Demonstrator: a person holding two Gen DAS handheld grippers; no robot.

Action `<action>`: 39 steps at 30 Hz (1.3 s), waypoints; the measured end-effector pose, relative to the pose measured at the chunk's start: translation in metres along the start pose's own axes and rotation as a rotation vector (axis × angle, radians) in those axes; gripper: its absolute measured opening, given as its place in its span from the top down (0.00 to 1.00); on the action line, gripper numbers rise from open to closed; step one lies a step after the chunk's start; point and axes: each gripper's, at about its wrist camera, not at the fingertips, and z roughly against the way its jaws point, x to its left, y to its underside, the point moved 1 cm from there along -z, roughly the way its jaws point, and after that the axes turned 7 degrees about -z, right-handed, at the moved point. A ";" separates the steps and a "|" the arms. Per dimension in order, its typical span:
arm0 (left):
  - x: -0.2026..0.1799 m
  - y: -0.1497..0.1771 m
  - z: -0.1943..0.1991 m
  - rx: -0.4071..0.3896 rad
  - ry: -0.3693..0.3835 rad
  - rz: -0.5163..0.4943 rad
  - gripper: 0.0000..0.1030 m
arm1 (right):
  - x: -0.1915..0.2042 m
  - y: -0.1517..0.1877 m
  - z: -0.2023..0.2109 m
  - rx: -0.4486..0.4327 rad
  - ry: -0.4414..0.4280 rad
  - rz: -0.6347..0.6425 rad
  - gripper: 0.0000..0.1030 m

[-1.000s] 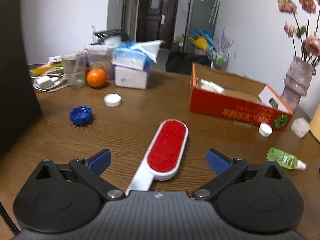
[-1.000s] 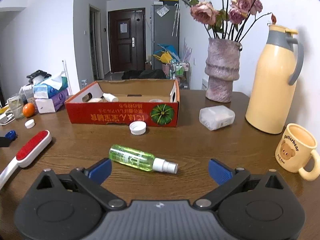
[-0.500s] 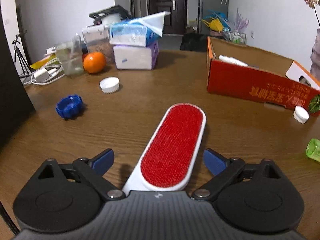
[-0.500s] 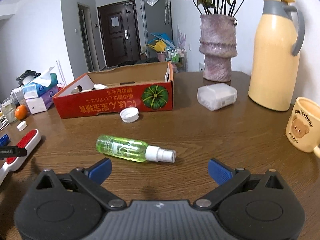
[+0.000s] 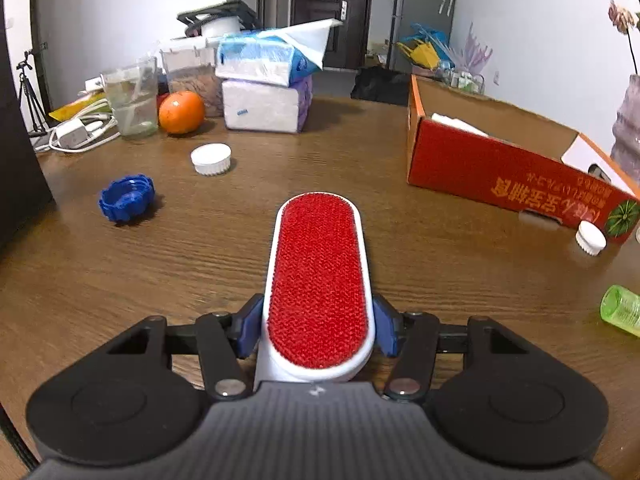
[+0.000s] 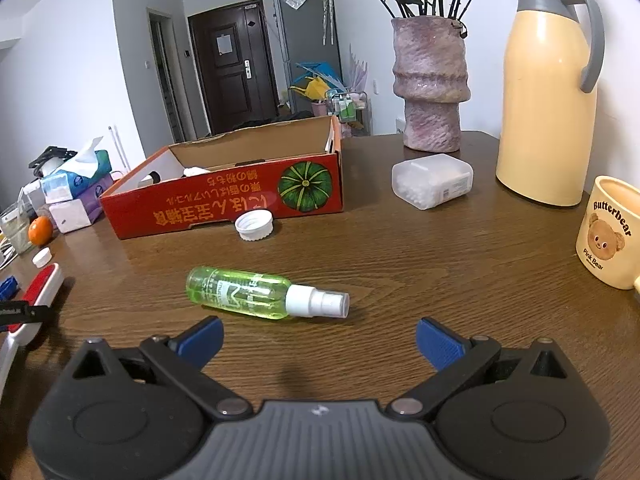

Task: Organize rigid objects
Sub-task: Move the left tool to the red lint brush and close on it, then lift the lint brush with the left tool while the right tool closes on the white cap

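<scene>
The red box (image 6: 224, 200) sits open on the tabletop (image 6: 400, 272), likely for collecting. The left gripper (image 5: 318, 322) has just been closing onto the lint brush (image 5: 318, 276); the right gripper (image 6: 320, 332) hangs wide before the green spray bottle (image 6: 248, 294).

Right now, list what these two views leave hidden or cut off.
- Lint brush handle: left wrist view, hidden under the left gripper.
- Red box contents: both views, mostly behind its walls.
- Green spray bottle: left wrist view, cut by the edge.
</scene>
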 end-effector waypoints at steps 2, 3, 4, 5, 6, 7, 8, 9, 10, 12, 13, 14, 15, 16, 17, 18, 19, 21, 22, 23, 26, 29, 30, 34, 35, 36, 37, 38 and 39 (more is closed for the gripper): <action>0.000 -0.001 0.006 -0.022 0.001 0.002 0.45 | 0.001 0.000 0.000 -0.008 -0.003 0.001 0.00; 0.001 -0.001 0.009 -0.032 0.005 0.005 0.45 | 0.001 0.000 0.001 -0.014 -0.005 0.003 0.00; 0.001 -0.002 0.011 -0.041 0.009 0.006 0.45 | 0.002 0.000 0.001 -0.018 -0.006 0.005 0.00; 0.001 -0.003 0.014 -0.048 0.011 0.005 0.45 | 0.003 0.000 0.002 -0.023 -0.008 0.008 0.00; 0.001 -0.003 0.016 -0.056 0.013 0.006 0.45 | 0.004 0.000 0.002 -0.028 -0.009 0.013 0.00; 0.001 -0.004 0.019 -0.063 0.016 0.007 0.45 | 0.004 0.000 0.002 -0.031 -0.010 0.017 0.00; 0.002 -0.004 0.021 -0.071 0.020 0.009 0.45 | 0.005 0.000 0.002 -0.034 -0.010 0.021 0.00; 0.002 -0.005 0.023 -0.077 0.021 0.012 0.45 | 0.006 0.000 0.002 -0.037 -0.010 0.026 0.00; 0.003 -0.005 0.026 -0.084 0.021 0.016 0.45 | 0.007 0.000 0.002 -0.040 -0.007 0.030 0.00; 0.006 -0.007 0.031 -0.100 0.022 0.026 0.45 | 0.009 0.001 0.002 -0.043 -0.005 0.037 0.00; 0.008 -0.008 0.034 -0.108 0.024 0.034 0.45 | 0.011 0.001 0.002 -0.044 -0.004 0.040 0.00; 0.010 -0.008 0.037 -0.117 0.026 0.043 0.45 | 0.012 0.001 0.002 -0.044 -0.003 0.043 0.00; 0.012 -0.009 0.040 -0.125 0.028 0.049 0.45 | 0.013 0.001 0.002 -0.044 -0.003 0.046 0.00; 0.014 -0.010 0.043 -0.134 0.028 0.057 0.45 | 0.015 0.002 0.002 -0.044 -0.001 0.050 0.00; 0.016 -0.010 0.045 -0.141 0.027 0.065 0.45 | 0.017 0.002 0.002 -0.046 -0.001 0.055 0.00; 0.018 -0.011 0.047 -0.148 0.027 0.070 0.45 | 0.019 0.002 0.002 -0.048 -0.001 0.060 0.01; 0.019 -0.011 0.050 -0.155 0.026 0.076 0.45 | 0.021 0.002 0.002 -0.052 -0.001 0.067 0.01; 0.022 -0.012 0.054 -0.170 0.023 0.086 0.45 | 0.025 0.000 0.004 -0.062 -0.001 0.078 0.01; 0.023 -0.013 0.057 -0.177 0.023 0.090 0.45 | 0.027 -0.001 0.004 -0.068 -0.002 0.083 0.01; 0.024 -0.013 0.059 -0.185 0.023 0.094 0.45 | 0.030 -0.003 0.005 -0.072 -0.004 0.089 0.01; 0.027 -0.014 0.065 -0.207 0.023 0.104 0.45 | 0.038 -0.008 0.004 -0.090 -0.008 0.112 0.01; 0.031 -0.015 0.071 -0.228 0.025 0.119 0.45 | 0.048 -0.014 0.002 -0.105 -0.016 0.138 0.01; 0.033 -0.015 0.073 -0.235 0.026 0.125 0.45 | 0.051 -0.016 0.000 -0.105 -0.016 0.144 0.02; 0.040 -0.019 0.085 -0.271 0.037 0.153 0.45 | 0.055 -0.025 -0.009 -0.105 -0.010 0.145 0.02; 0.041 -0.020 0.088 -0.282 0.040 0.158 0.45 | 0.057 -0.027 -0.011 -0.106 -0.008 0.142 0.02; 0.042 -0.021 0.092 -0.291 0.041 0.162 0.45 | 0.057 -0.029 -0.014 -0.105 -0.007 0.138 0.02; 0.042 -0.022 0.095 -0.299 0.041 0.164 0.45 | 0.058 -0.031 -0.016 -0.103 -0.007 0.134 0.03; 0.042 -0.024 0.097 -0.305 0.041 0.164 0.45 | 0.059 -0.033 -0.019 -0.102 -0.008 0.133 0.03; 0.042 -0.026 0.098 -0.307 0.040 0.163 0.45 | 0.061 -0.035 -0.021 -0.101 -0.009 0.136 0.04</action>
